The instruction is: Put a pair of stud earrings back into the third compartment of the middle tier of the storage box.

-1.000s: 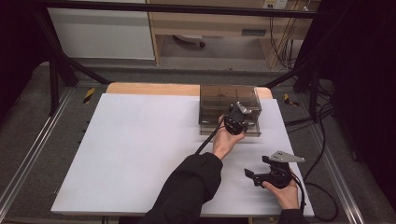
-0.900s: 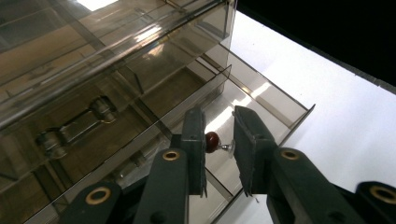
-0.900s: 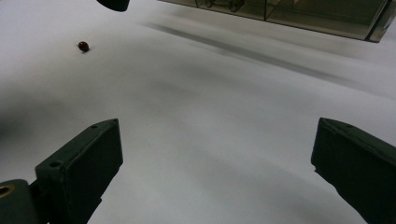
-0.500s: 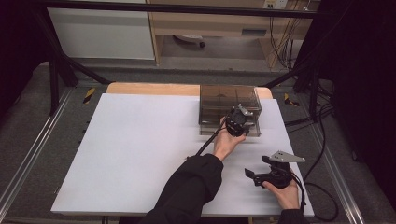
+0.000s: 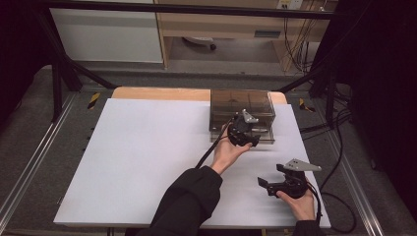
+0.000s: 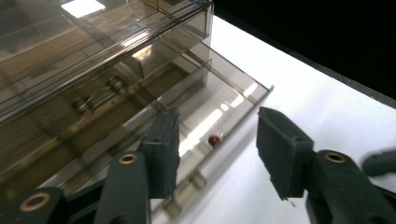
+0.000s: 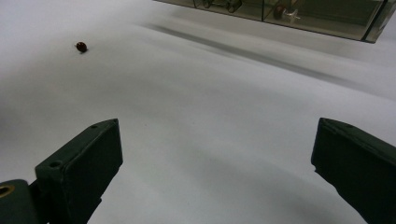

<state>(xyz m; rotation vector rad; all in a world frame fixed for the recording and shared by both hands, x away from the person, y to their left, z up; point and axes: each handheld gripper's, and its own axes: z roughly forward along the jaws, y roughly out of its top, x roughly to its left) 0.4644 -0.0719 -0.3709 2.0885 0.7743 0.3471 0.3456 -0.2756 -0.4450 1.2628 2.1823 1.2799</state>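
Note:
A smoky clear drawer box [image 5: 241,105] stands at the back right of the white table. Its low drawer [image 6: 219,107] is pulled out, and a small red bead [image 6: 214,140] lies in it. My left gripper [image 5: 251,135] sits at the box front. In the left gripper view the left gripper [image 6: 217,121] is open over the drawer. Its jaws have just been opening, with nothing pressed between the pads. My right gripper [image 5: 270,176] rests near the front right, wide open and empty [image 7: 218,128]. Another red bead [image 7: 81,46] lies on the white surface ahead of it.
The white sheet [image 5: 147,157] covers the table, with a wooden strip [image 5: 162,93] along its back edge. Small parts sit in the box's compartments [image 7: 280,11]. Black cables trail off the table's right side [image 5: 339,162]. Metal rails run along both sides.
My left gripper has drawn back a little from the box front. The right gripper has kept still.

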